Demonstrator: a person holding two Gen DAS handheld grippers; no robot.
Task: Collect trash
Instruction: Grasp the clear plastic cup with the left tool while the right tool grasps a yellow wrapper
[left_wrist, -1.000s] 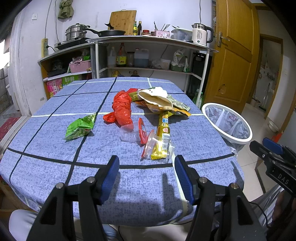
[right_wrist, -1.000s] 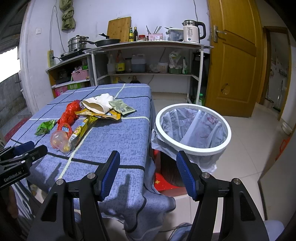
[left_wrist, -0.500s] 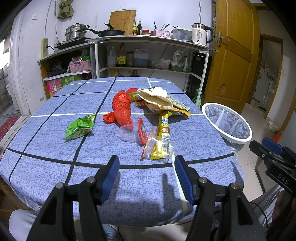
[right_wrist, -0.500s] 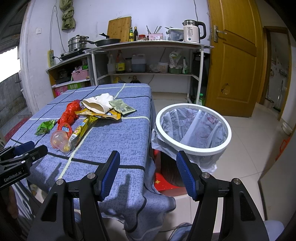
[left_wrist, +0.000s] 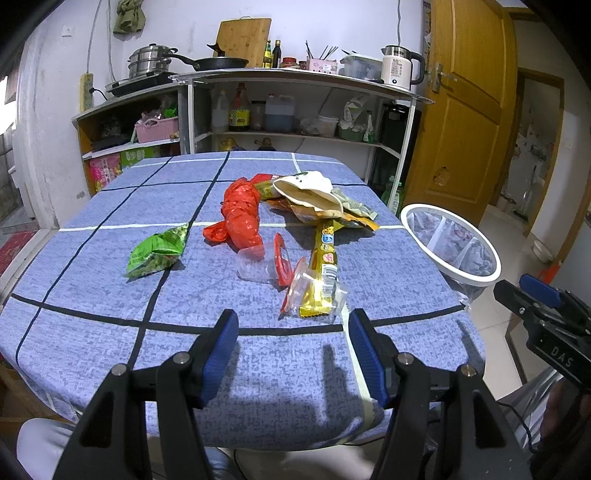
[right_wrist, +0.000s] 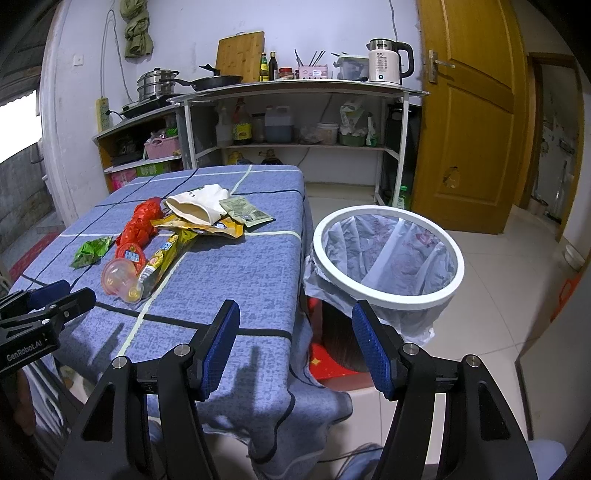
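Observation:
Trash lies in the middle of the blue checked table (left_wrist: 110, 332): a green snack bag (left_wrist: 157, 251), a crumpled red plastic bag (left_wrist: 240, 214), a clear cup with a red lid (left_wrist: 262, 258), a yellow wrapper (left_wrist: 323, 266), and a white paper bag (left_wrist: 310, 190) on more wrappers. My left gripper (left_wrist: 290, 354) is open and empty above the table's near edge, short of the trash. My right gripper (right_wrist: 295, 349) is open and empty over the table's right corner. A bin with a white rim (right_wrist: 388, 254) stands on the floor to the right of the table.
Shelves (left_wrist: 295, 110) with bottles, a kettle, pots and a pan stand behind the table. A yellow wooden door (right_wrist: 469, 118) is at the right. Tiled floor (right_wrist: 517, 314) lies beyond the bin. A person's legs show below both grippers.

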